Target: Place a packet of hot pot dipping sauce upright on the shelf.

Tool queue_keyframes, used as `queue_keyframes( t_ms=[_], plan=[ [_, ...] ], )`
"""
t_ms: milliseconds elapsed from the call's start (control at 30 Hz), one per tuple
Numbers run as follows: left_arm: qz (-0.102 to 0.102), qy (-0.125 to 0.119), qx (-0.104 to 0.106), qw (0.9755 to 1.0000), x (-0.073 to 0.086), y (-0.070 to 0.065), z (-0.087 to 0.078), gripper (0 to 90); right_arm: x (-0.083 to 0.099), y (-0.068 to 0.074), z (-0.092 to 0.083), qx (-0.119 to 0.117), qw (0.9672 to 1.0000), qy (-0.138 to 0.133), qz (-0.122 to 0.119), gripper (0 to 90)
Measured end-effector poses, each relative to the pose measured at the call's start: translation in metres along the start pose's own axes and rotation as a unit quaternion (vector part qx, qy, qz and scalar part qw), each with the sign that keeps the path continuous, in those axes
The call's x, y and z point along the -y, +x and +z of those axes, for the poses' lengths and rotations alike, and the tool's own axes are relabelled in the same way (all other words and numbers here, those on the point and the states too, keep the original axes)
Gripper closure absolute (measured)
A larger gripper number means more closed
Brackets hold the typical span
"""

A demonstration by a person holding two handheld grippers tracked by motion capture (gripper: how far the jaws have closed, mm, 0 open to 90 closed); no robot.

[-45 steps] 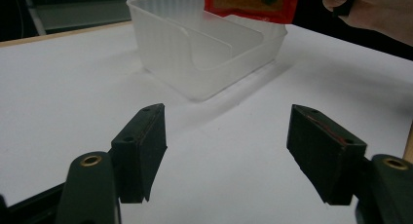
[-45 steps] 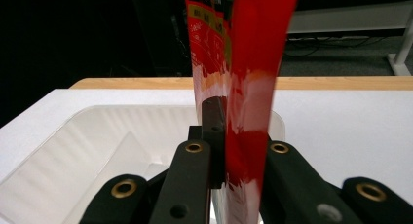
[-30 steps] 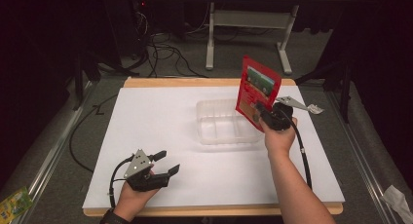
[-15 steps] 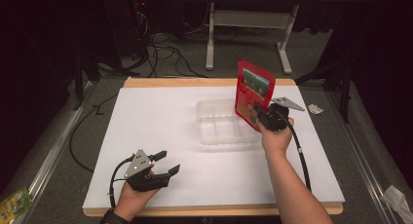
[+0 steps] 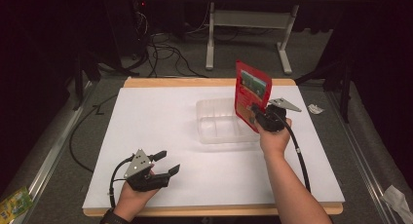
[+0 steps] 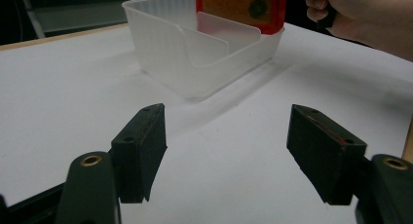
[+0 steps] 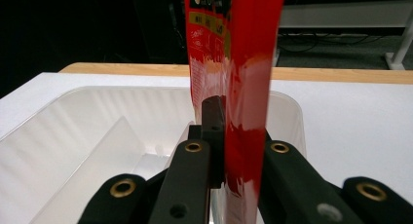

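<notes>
Lab: white-topped table (image 5: pixel 160 131), floor cables (image 5: pixel 165 53), dark surrounds, metal desk-frame (image 5: pixel 248 24).

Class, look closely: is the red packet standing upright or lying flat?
Upright: the right gripper clamps the red packet on edge above the clear bin.

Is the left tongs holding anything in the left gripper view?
No: the left tongs stand wide open above the bare white table, with nothing between their jaws.

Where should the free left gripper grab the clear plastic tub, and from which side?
Probably the tub's near-left wall: pinch the thin upright rim, one jaw inside, one outside, coming from the left gripper's own side. That corner sits clear of the inner divider, and the red packet held by the right gripper crowds the far end.
</notes>
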State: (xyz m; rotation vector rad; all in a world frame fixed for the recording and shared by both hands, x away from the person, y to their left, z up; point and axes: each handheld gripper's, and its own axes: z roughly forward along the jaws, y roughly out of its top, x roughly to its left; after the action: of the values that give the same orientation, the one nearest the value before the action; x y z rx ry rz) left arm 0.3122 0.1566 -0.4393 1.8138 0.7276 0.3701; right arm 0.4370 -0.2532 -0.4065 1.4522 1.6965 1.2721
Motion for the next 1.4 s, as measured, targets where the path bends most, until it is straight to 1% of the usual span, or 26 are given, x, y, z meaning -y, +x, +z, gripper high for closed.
queue_keyframes(
  t_ms=[300, 467, 500, 533, 633, 800, 967, 1033, 1133, 1233, 1267, 1300, 1333, 1367, 1400],
  plan=[
    [0.001, 0.000, -0.001, 1.0000, 0.000, 0.000, 0.000, 31.3, 0.008, -0.002, -0.004, -0.002, 1.0000, 0.004, -0.006, 86.4],
    [0.003, 0.002, 0.000, 1.0000, 0.000, -0.001, 0.001, 31.3, 0.015, -0.004, -0.007, -0.002, 0.9999, 0.010, -0.010, 86.2],
    [0.003, 0.002, 0.000, 1.0000, 0.000, -0.001, 0.001, 31.3, 0.016, -0.004, -0.007, -0.001, 0.9999, 0.015, -0.009, 86.2],
    [0.003, 0.002, 0.000, 1.0000, 0.000, -0.001, 0.001, 31.3, 0.019, -0.003, -0.006, -0.001, 0.9997, 0.020, -0.013, 86.2],
    [0.002, 0.002, 0.000, 1.0000, 0.000, 0.000, 0.001, 31.3, 0.024, -0.002, -0.006, -0.002, 0.9997, 0.020, -0.014, 86.0],
    [0.003, 0.003, 0.000, 1.0000, 0.000, 0.000, 0.001, 31.3, 0.026, -0.003, -0.007, -0.001, 0.9997, 0.022, -0.014, 85.6],
    [0.003, 0.002, 0.000, 1.0000, 0.000, 0.000, 0.001, 31.3, 0.026, -0.004, -0.006, -0.008, 0.9995, 0.026, -0.019, 82.4],
    [0.003, 0.002, 0.001, 1.0000, 0.000, -0.001, 0.002, 31.3, 0.026, -0.004, -0.007, -0.011, 0.9994, 0.026, -0.021, 79.1],
    [0.003, 0.002, 0.002, 1.0000, -0.001, -0.001, 0.003, 31.3, 0.023, -0.003, -0.008, -0.023, 0.9993, 0.022, -0.021, 71.5],
    [0.002, 0.002, 0.003, 1.0000, -0.001, -0.001, 0.003, 31.3, 0.017, -0.002, -0.012, -0.033, 0.9991, 0.016, -0.020, 61.0],
    [0.003, 0.001, 0.003, 1.0000, -0.001, -0.001, 0.004, 31.3, 0.016, -0.002, -0.013, -0.034, 0.9991, 0.016, -0.020, 57.5],
    [0.003, 0.001, 0.003, 1.0000, -0.001, -0.001, 0.004, 31.3, 0.016, -0.002, -0.013, -0.034, 0.9991, 0.016, -0.020, 57.5],
    [0.002, 0.001, 0.003, 1.0000, -0.001, -0.001, 0.004, 31.3, 0.013, 0.000, -0.016, -0.029, 0.9992, 0.016, -0.023, 49.3],
    [0.002, 0.001, 0.003, 1.0000, -0.001, -0.001, 0.004, 31.3, 0.012, 0.000, -0.018, -0.026, 0.9992, 0.015, -0.026, 45.6],
    [0.002, 0.002, 0.003, 1.0000, -0.001, -0.001, 0.004, 31.3, 0.012, 0.000, -0.018, -0.026, 0.9992, 0.015, -0.026, 45.6]
  ],
)
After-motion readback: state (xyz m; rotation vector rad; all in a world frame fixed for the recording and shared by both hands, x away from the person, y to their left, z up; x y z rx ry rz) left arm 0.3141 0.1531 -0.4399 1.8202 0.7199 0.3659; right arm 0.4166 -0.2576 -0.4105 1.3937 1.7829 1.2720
